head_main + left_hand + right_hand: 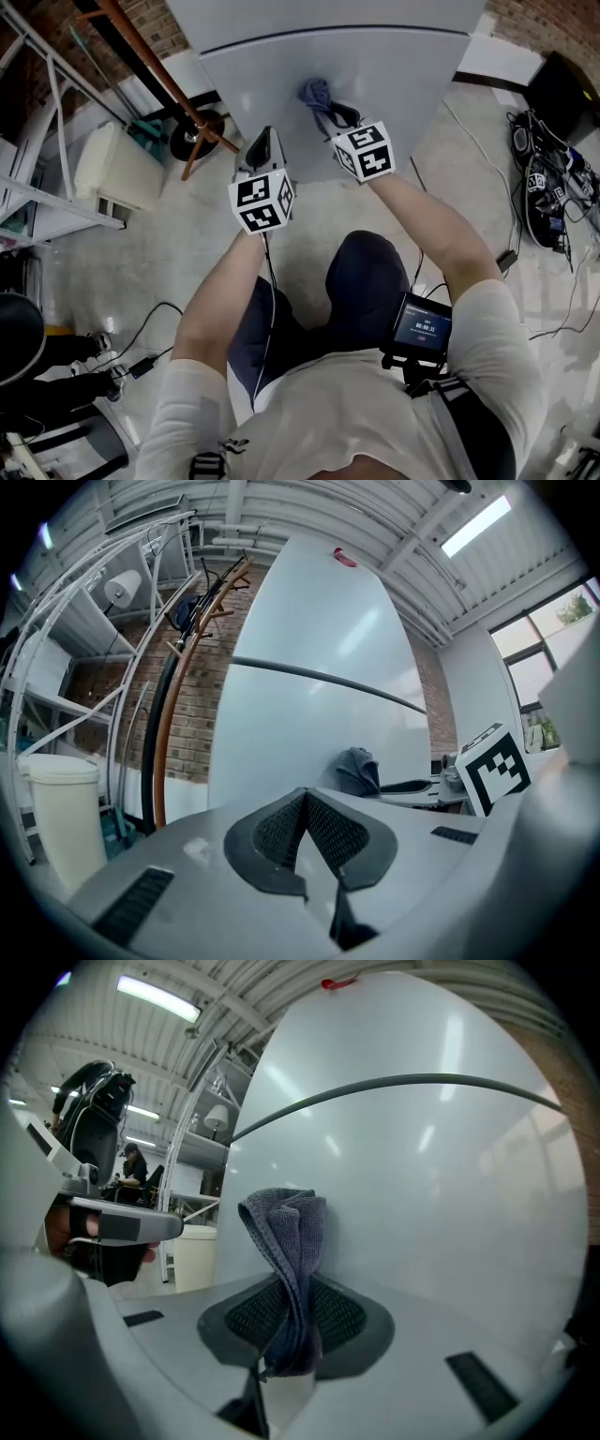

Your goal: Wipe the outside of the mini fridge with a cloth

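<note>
Right gripper (291,1335) pinches the bunched cloth (286,1241) up against the fridge (375,66) door at twelve o'clock, left gripper (305,827) at nine, jaws pressed together, empty; this wants firm, even, overlapping strokes.

A white lidded bin (114,167) stands on the pale floor (169,253) beside a white metal rack (42,192). A brown wooden pole (157,67) slants in front of the brick wall (167,28), with a black round base (195,136) near its lower end. Dark tangled cables (548,183) lie on the floor at the right, well apart from the bin.
</note>
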Tool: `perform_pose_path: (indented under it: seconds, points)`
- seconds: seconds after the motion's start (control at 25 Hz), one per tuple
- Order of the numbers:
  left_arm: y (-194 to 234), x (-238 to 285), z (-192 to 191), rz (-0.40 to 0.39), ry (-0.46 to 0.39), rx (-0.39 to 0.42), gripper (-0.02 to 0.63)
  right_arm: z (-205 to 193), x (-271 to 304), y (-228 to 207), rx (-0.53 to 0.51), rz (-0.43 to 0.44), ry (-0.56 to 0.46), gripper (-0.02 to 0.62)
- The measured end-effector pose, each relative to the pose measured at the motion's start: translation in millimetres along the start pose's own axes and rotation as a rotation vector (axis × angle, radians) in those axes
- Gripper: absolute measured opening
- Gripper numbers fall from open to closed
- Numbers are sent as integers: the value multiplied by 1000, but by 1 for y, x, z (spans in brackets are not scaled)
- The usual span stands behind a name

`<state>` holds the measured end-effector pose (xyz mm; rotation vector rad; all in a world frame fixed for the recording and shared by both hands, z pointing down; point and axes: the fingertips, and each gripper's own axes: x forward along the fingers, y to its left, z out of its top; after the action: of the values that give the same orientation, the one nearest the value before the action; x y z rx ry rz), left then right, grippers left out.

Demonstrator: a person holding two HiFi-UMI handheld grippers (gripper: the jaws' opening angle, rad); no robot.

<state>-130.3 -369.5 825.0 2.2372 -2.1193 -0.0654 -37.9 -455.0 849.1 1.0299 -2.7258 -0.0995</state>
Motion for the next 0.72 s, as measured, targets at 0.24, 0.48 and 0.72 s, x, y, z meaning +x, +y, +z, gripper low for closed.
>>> perform_pose_path:
  seconds: [0.24,0.48,0.72]
  points:
    - [-31,14,-6,-48,14,9,3,-12,-22,-38,6,-46,2,87]
    - [-58,31,-11,-88,25,11,3,-25,-42,-74,26,-100,6,87]
    - [-88,42,-18,-124,35,20,3,-46,-73,-125,59,-180,16,87]
